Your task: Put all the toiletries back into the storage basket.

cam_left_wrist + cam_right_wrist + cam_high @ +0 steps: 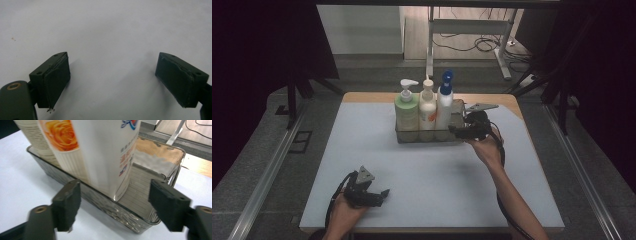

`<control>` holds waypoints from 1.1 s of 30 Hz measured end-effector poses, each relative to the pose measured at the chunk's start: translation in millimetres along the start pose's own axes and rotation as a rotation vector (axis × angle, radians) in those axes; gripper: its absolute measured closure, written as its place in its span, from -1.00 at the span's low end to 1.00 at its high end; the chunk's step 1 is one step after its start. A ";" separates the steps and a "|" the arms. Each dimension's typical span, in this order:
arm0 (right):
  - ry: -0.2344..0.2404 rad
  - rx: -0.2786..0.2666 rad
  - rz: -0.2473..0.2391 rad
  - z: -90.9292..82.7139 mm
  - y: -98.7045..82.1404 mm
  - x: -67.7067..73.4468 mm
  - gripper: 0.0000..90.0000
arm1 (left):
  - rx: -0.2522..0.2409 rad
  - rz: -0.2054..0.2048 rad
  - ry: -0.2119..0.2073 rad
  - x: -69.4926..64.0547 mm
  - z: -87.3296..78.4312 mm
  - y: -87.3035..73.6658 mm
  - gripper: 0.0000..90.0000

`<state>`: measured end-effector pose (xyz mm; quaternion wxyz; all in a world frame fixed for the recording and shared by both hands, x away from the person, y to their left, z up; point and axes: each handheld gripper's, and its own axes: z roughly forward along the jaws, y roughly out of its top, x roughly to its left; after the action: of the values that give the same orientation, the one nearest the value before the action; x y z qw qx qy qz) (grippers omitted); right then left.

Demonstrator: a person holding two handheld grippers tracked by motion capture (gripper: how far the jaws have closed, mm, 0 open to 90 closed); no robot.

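A clear tray [430, 139] stands at the back middle of the white table [432, 175]. It holds three upright bottles in a row: a green pump bottle [407, 114], a white one with an orange label [427, 109] and a white one with a blue spray cap [444, 102]. My right gripper [453, 131] is at the tray's right end, open. In the right gripper view its jaws [115, 187] stand wide on either side of the tray's near wall [112, 207], with the blue-printed bottle [105, 152] just behind and touching nothing. My left gripper [384, 194] rests open near the front left, nothing between its jaws [112, 62].
The right part of the tray [150, 167] beside the bottles holds nothing. Bare wood [507, 102] shows at the table's far edge. Behind the table stand a metal frame [472, 30] and floor cables [484, 45]. Dark curtains hang on both sides.
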<state>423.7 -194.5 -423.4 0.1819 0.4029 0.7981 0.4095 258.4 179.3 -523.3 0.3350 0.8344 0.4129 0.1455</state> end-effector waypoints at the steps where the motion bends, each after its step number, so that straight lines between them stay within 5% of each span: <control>1: 0.004 0.008 -0.009 -1.4 -0.1 0.8 -0.54 | 0.000 0.000 0.000 0.0 0.0 0.0 -0.73; 16: 0.013 0.055 -0.106 -25.2 -7.8 10.8 -1.00 | 0.000 0.000 0.000 0.0 0.0 0.0 -0.73; 33: -0.006 0.072 -0.127 -65.6 -32.9 8.8 -1.00 | 0.001 0.003 0.000 0.2 0.0 0.1 -0.73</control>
<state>361.5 -231.9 -410.1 0.1953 0.3587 0.8358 0.3669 258.5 179.4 -523.3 0.3344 0.8350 0.4119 0.1459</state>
